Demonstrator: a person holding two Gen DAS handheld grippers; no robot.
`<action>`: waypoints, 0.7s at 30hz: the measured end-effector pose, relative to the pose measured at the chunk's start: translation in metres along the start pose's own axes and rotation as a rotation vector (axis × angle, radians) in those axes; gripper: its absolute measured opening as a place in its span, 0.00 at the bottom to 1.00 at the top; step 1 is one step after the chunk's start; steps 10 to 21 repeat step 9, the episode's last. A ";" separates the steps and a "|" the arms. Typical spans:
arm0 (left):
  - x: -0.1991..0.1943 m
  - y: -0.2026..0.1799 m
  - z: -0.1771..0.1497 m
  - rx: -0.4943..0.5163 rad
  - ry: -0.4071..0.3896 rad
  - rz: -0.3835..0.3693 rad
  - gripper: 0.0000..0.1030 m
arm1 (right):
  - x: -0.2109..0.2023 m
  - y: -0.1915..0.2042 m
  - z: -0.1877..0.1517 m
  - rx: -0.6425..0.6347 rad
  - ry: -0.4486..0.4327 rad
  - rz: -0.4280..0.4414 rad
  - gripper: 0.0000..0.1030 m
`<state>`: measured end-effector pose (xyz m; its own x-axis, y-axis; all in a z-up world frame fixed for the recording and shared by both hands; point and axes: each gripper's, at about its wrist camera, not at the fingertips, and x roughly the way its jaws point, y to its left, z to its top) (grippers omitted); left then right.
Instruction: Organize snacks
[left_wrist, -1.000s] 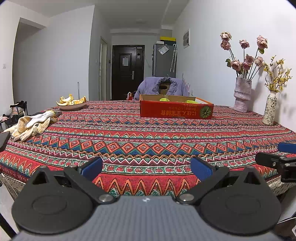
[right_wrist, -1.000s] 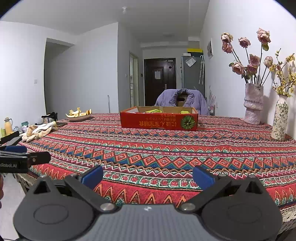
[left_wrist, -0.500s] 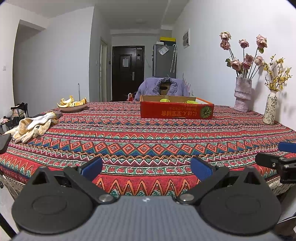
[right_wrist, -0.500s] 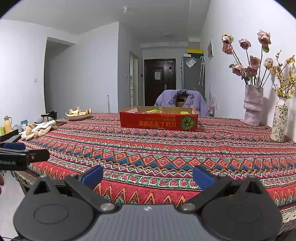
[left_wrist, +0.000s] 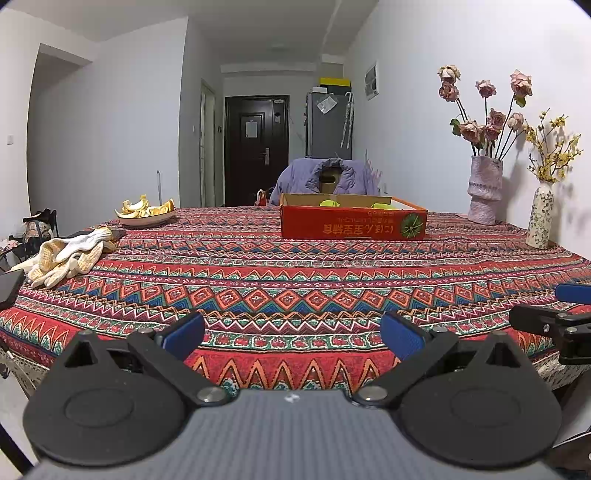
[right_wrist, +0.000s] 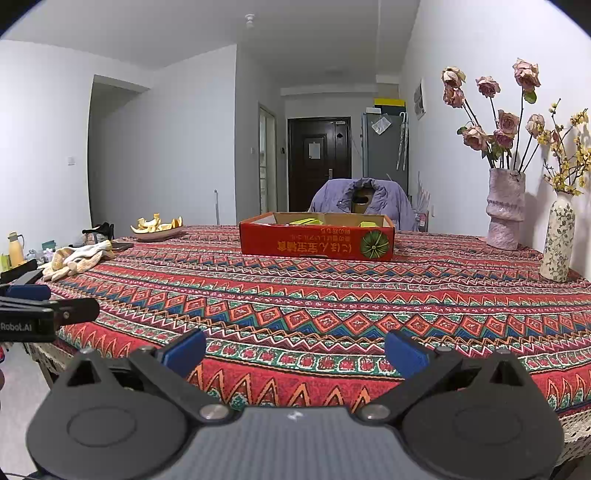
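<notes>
A shallow red cardboard box (left_wrist: 354, 224) stands at the far middle of the patterned table; it also shows in the right wrist view (right_wrist: 317, 244). Yellow-green snack packets (left_wrist: 330, 202) lie inside it, mostly hidden by its wall; they peek over the rim in the right wrist view (right_wrist: 306, 222). My left gripper (left_wrist: 291, 334) is open and empty at the table's near edge. My right gripper (right_wrist: 294, 349) is open and empty beside it, to the right. Each gripper shows at the edge of the other's view.
A plate of orange peels (left_wrist: 146, 213) sits far left. Knit gloves (left_wrist: 68, 256) and a dark phone (left_wrist: 9, 286) lie at the left edge. Two vases of flowers (left_wrist: 484, 194) (left_wrist: 540, 216) stand by the right wall. A chair with a purple jacket (left_wrist: 327, 179) is behind the box.
Both grippers have eased slightly forward and up toward the table; the table and box look a little nearer. Jaws stay open.
</notes>
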<state>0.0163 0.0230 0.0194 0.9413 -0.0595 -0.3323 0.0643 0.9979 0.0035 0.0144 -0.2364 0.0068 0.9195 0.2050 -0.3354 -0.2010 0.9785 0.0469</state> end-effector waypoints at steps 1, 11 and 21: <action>-0.001 0.000 0.000 0.000 -0.002 -0.001 1.00 | 0.000 0.000 0.000 -0.001 -0.001 -0.001 1.00; -0.003 0.001 0.002 -0.017 -0.015 -0.015 1.00 | 0.000 0.001 -0.001 -0.004 -0.004 -0.003 1.00; -0.003 0.001 0.002 -0.017 -0.015 -0.015 1.00 | 0.000 0.001 -0.001 -0.004 -0.004 -0.003 1.00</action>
